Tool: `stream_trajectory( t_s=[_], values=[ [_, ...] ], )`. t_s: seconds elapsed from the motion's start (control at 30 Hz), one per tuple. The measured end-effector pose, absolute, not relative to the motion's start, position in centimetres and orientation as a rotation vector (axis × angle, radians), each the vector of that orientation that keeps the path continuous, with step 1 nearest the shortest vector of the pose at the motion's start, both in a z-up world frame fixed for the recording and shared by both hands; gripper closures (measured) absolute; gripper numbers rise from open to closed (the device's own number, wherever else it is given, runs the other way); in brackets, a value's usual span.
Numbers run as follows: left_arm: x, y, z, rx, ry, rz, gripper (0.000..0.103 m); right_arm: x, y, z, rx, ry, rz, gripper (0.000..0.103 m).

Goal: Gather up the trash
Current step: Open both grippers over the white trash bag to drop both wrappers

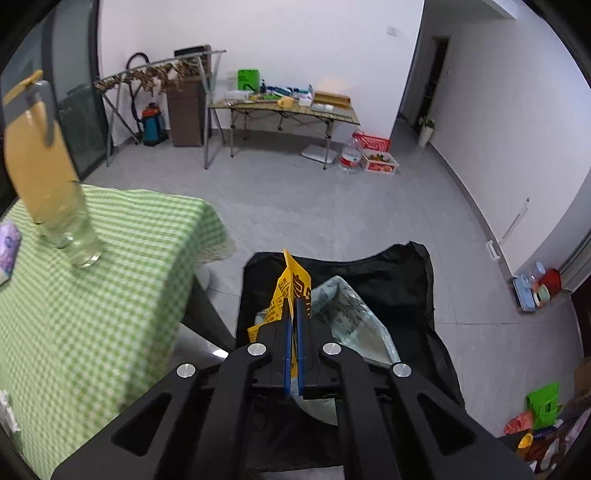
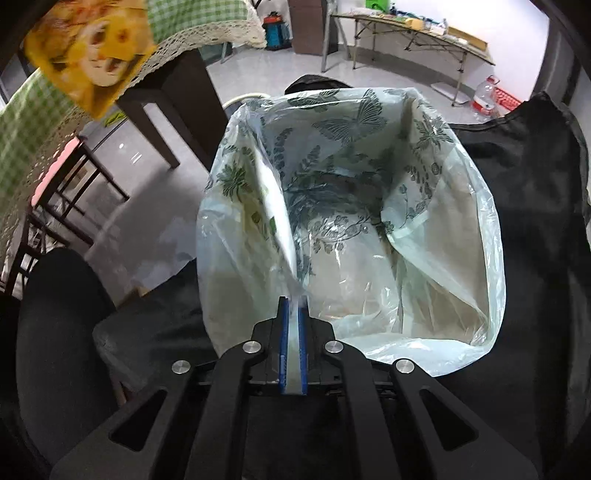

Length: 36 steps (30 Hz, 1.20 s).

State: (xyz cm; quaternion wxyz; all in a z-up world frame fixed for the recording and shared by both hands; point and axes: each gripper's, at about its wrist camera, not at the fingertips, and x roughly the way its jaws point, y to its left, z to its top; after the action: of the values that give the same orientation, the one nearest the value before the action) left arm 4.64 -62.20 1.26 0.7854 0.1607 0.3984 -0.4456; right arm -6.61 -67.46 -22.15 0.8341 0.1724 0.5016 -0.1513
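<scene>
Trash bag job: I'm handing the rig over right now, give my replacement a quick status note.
Left tongs: shut on the yellow wrapper, held above the trash bag.
Right tongs: shut on the bag's near rim, holding its mouth open.
Done: wrapper picked up and brought over the bag.
Left: release the wrapper into the bag; a plastic bottle stands on the checked tablecloth, possibly trash too.

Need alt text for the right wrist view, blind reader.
The right hand-held gripper is shut on the near rim of a pale green butterfly-print trash bag, holding its mouth open over a black cloth. At upper left, a yellow snack wrapper shows in front of a green-checked tablecloth.
</scene>
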Motion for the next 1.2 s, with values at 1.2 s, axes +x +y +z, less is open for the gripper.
stream_trajectory(
  t_s=[1.2],
  values=[
    [5.7, -74.2, -13.1, 0.04, 1.194, -0.958, 0.095, -17.8, -75.5, -12.1, 0.537, 0.635, -0.618, 0.051]
  ],
)
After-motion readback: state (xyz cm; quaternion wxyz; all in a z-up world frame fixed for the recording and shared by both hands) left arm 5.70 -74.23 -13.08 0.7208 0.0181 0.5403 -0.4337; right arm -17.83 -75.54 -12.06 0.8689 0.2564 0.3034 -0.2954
